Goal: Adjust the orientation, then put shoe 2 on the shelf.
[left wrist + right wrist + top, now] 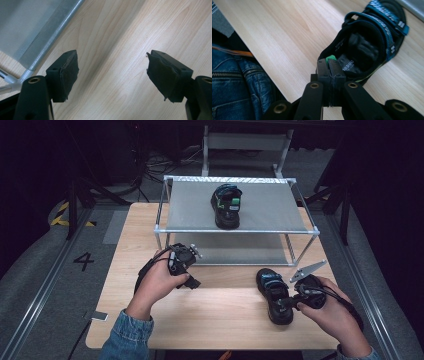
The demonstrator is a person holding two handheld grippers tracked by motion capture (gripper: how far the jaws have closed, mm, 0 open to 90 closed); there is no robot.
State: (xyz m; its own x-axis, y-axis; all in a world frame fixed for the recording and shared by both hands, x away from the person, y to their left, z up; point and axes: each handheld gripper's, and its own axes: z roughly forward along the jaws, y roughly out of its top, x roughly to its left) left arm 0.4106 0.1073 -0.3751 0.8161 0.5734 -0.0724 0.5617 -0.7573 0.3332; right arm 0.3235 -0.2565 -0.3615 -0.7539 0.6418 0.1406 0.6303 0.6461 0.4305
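Note:
A black sandal with blue straps lies on the wooden table at the front right. My right gripper is shut on its heel. In the right gripper view the jaws of the right gripper pinch the heel rim of the sandal at a green tab. A matching sandal stands on the top shelf of the metal rack. My left gripper hovers open near the rack's front left leg. The left gripper holds nothing, with bare table between its pads.
The rack's lower grey shelf and a corner joint lie just beyond the left jaw. A small flat object sits at the table's front left edge. Denim clothing shows past the near edge.

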